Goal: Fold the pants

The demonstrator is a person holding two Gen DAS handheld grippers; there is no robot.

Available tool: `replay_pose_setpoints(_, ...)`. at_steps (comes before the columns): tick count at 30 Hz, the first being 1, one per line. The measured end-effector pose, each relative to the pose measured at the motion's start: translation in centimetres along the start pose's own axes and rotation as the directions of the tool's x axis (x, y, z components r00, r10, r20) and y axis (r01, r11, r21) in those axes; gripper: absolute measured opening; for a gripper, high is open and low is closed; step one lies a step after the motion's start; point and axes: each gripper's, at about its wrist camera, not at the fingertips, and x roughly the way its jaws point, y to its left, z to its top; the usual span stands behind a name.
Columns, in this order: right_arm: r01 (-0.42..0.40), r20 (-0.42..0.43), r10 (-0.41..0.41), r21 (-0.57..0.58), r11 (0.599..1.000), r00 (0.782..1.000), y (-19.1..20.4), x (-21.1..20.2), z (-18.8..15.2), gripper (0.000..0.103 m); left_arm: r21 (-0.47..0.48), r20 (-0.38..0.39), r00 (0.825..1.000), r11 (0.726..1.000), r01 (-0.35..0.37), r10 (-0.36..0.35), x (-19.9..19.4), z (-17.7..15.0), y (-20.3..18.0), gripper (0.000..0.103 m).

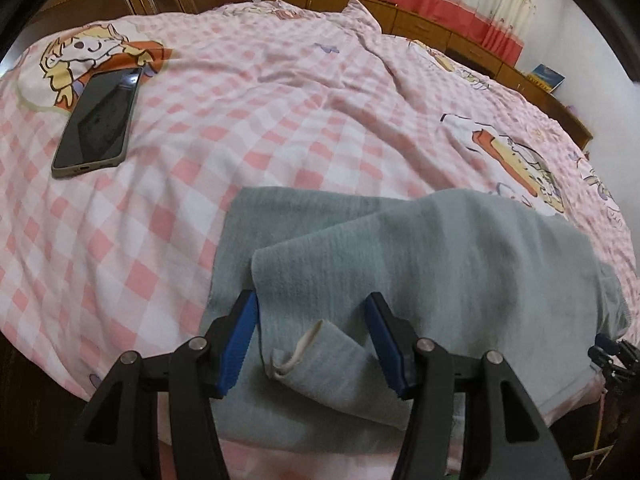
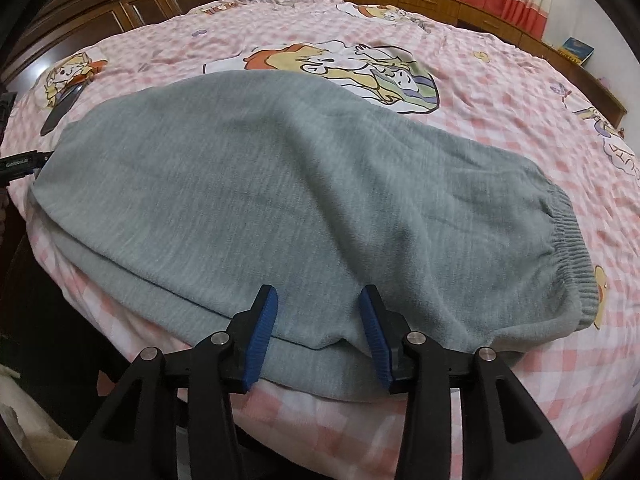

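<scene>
Grey sweatpants [image 2: 280, 184] lie folded lengthwise across the near edge of the bed, their ribbed elastic end [image 2: 568, 232] at the right. In the left wrist view the pants [image 1: 440, 256] show a loose top layer and a white drawstring [image 1: 296, 354]. My left gripper [image 1: 312, 298] is open, its blue pads [image 1: 240, 344] standing wide on either side of that layer without pressing it. The right gripper [image 2: 319, 292] hangs open over the near folded edge, with cloth lying between its pads [image 2: 260, 340] but not pinched.
The bed has a pink checked cover [image 1: 280, 120] with cartoon prints. On it, left of the pants, lies a dark phone [image 1: 98, 120]. Wooden cabinets [image 2: 120, 8] and a low wooden unit [image 1: 440, 28] with a blue book [image 1: 548, 76] line the far side, and the bed's edge drops off close below both grippers.
</scene>
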Motion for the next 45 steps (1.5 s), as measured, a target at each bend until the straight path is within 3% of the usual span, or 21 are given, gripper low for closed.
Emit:
replay_pose_setpoints(1,0.0,0.003,0.0,0.0,1.0,1.0,0.0,0.0,0.0,0.044,0.01,0.006,1.0,1.0,0.01,-0.01,-0.2,-0.2,-0.3,0.041)
replay_pose_setpoints(3,-0.002,0.007,0.002,0.004,1.0,1.0,-0.1,0.0,0.0,0.044,0.032,0.003,0.999,0.999,0.038,-0.039,-0.5,-0.4,-0.9,0.023)
replay_pose_setpoints(5,-0.004,0.011,0.004,0.009,1.0,1.0,-0.1,0.1,0.0,0.044,0.057,0.031,0.999,0.998,0.034,-0.036,-1.1,-0.6,-1.6,0.02)
replay_pose_setpoints(7,-0.001,0.012,0.001,0.009,1.0,1.0,0.0,0.0,0.0,0.044,0.08,0.066,0.998,0.997,0.019,-0.025,-1.8,-0.7,-2.0,0.009)
replay_pose_setpoints(12,0.011,0.006,-0.012,0.011,1.0,1.0,0.3,-0.5,0.3,0.044,0.081,0.146,0.988,0.995,-0.065,0.052,-4.3,0.7,-1.3,0.006)
replay_pose_setpoints(15,-0.016,0.021,0.016,-0.002,1.0,1.0,1.1,-0.9,0.6,0.044,0.088,0.131,0.989,0.993,-0.074,0.062,-4.1,2.3,-0.3,0.006)
replay_pose_setpoints(17,-0.018,0.02,0.018,-0.024,1.0,1.0,1.7,-0.7,0.7,0.044,0.124,0.096,0.992,0.988,-0.091,0.079,-3.1,2.9,-0.2,0.008)
replay_pose_setpoints(20,-0.009,0.013,0.01,-0.062,0.998,1.0,2.9,-0.5,0.9,0.044,0.146,0.071,0.981,0.971,-0.191,0.183,-1.3,2.8,0.2,0.016)
replay_pose_setpoints(22,-0.011,0.016,0.012,-0.075,0.997,1.0,3.3,-0.6,0.9,0.044,0.129,0.059,0.976,0.968,-0.217,0.211,-1.0,2.5,1.0,0.026)
replay_pose_setpoints(25,-0.025,0.015,0.026,-0.065,0.998,1.0,3.3,-0.6,1.0,0.044,0.062,0.062,0.983,0.982,-0.178,0.175,-1.8,1.6,2.2,0.044)
replay_pose_setpoints(31,-0.058,0.041,0.06,-0.051,0.997,0.997,3.8,-1.3,1.1,0.044,-0.018,0.09,0.991,0.995,-0.099,0.101,-5.0,-1.3,1.8,0.068)
replay_pose_setpoints(37,-0.079,0.042,0.081,-0.042,0.996,0.996,4.1,-1.2,0.8,0.044,-0.026,0.063,0.998,1.0,0.008,-0.006,-5.3,-3.4,-1.6,0.072)
replay_pose_setpoints(45,-0.043,0.072,0.039,0.061,0.997,0.997,0.5,-3.3,-0.1,0.044,0.085,-0.03,0.996,0.993,0.086,-0.083,-3.6,-5.1,-7.5,0.077)
